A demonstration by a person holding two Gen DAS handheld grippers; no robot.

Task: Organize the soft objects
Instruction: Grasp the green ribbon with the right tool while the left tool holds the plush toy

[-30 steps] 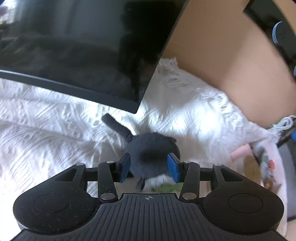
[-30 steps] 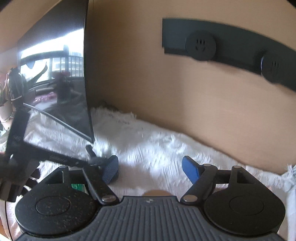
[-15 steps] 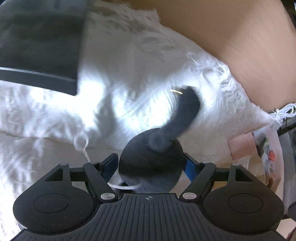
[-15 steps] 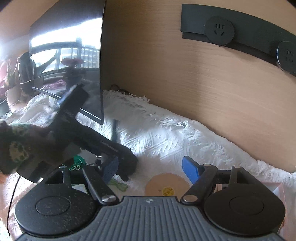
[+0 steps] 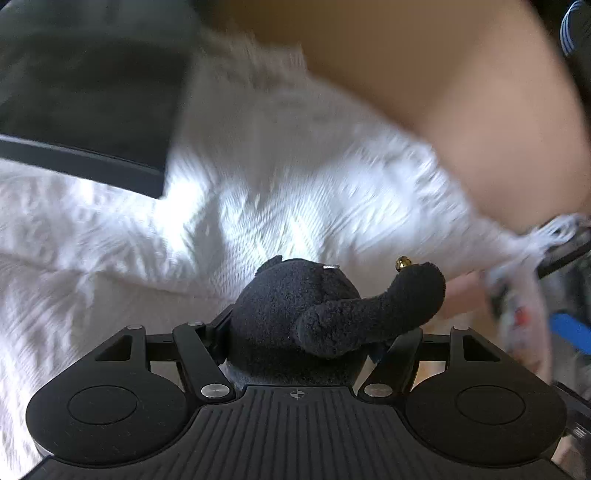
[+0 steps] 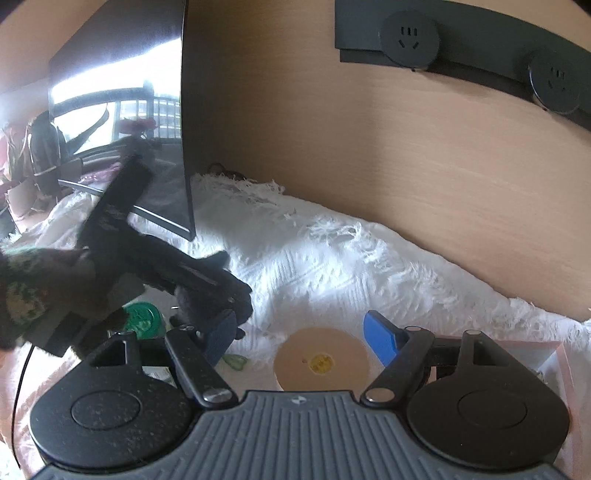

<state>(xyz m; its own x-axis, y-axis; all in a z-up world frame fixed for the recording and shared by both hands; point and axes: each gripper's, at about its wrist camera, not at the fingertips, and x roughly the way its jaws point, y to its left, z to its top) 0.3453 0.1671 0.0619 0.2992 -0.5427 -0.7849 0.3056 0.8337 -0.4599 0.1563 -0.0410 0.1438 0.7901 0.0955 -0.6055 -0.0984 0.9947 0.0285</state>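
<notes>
My left gripper [image 5: 297, 343] is shut on a dark grey plush toy [image 5: 295, 314], a round body with a thick tail and a small gold bell, held above the white woven blanket [image 5: 277, 192]. In the right wrist view the left gripper [image 6: 207, 288] with the plush shows at left, above the blanket [image 6: 332, 258]. My right gripper [image 6: 301, 338] is open and empty, its blue pads [image 6: 378, 338] wide apart over a round beige lid [image 6: 321, 360].
A black monitor [image 6: 122, 110] stands at the back left on the blanket. A wooden wall [image 6: 369, 147] with black sockets [image 6: 410, 35] runs behind. A green lid [image 6: 142, 317] lies at left, a pink box [image 6: 550, 358] at right.
My left gripper, holding the plush, has lifted and swung; the plush's tail has flopped to the right. The right view has drawn back a little, showing more of the beige lid.
</notes>
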